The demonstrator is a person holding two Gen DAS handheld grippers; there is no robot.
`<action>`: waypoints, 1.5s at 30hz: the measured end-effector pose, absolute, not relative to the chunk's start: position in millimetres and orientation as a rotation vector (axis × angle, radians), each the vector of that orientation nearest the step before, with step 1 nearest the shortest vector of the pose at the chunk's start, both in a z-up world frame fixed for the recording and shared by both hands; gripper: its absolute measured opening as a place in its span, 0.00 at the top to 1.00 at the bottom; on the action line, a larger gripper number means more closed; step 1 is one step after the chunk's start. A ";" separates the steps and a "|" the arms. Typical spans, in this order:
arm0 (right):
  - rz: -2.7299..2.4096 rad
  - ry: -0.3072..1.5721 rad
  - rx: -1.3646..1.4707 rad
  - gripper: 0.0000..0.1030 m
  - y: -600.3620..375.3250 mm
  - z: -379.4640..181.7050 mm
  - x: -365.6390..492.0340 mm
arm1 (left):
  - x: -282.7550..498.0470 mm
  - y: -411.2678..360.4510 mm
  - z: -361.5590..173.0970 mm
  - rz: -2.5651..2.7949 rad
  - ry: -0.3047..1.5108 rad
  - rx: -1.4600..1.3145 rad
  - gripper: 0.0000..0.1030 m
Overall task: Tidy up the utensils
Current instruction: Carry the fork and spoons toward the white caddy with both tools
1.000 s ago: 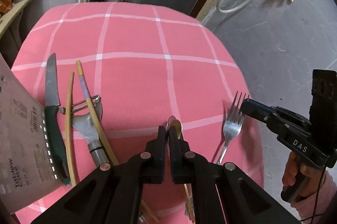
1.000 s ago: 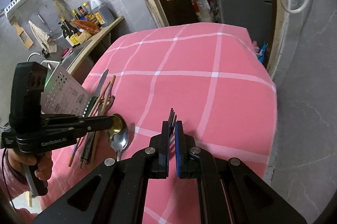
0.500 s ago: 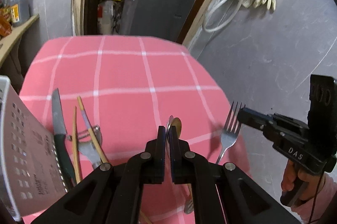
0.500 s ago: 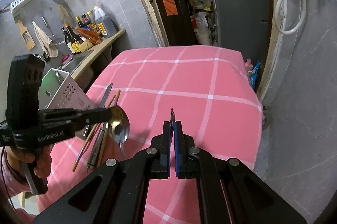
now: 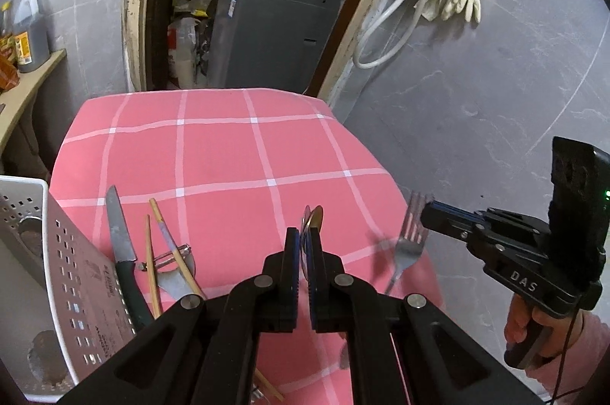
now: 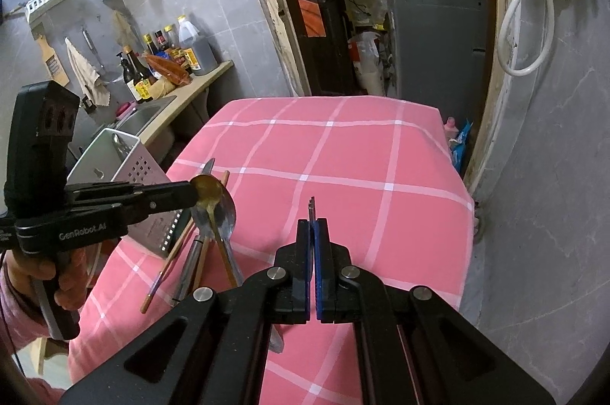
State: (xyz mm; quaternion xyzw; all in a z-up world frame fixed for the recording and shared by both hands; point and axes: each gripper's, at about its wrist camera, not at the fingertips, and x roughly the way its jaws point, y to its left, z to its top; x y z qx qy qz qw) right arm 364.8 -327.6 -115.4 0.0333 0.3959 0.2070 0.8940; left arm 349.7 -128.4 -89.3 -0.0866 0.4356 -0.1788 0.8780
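L gripper point(image 5: 303, 245) was clamped on two spoons point(image 6: 215, 203), one gold-coloured & one silver, bowls sticking up past the tips w/ handles hanging below; both were off the pink checked tablecloth point(image 5: 228, 153). R gripper point(image 6: 313, 233) was pinched tight on a fork point(image 5: 410, 241), tines poking out beyond the pads; in the L wrist view the fork hung over the cloth's right edge, clear of it. In the R wrist view only the tines showed, edge-on, as a thin sliver above the blue pads.

Rest of the utensils lay near the cloth's left edge: a knife point(image 5: 120, 252) w/ dark green handle, blade pointing to the far edge; two wooden chopsticks point(image 5: 152, 264) just beside it; a metal peeler point(image 5: 173, 260) under/between the chopsticks, one stick lying across it. A white perforated utensil holder point(image 5: 72, 275) stood at the left edge, tilted, its wall right against the knife handle. Something metal showed inside the holder in the R wrist view, couldn't tell what.

A hand in a pink sleeve point(image 5: 533, 332) gripped the R tool's handle; the other hand point(image 6: 57, 275) held the L one.
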 end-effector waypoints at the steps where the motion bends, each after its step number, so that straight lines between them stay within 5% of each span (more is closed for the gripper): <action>1: 0.430 0.818 0.070 0.98 -327.6 -114.2 364.4 | 347.9 -129.1 -86.7 -0.370 0.904 -0.172 0.96; 45: 0.429 0.725 -0.022 0.98 -319.4 -35.7 307.9 | 322.2 -121.3 -63.2 -0.362 0.991 -0.113 0.96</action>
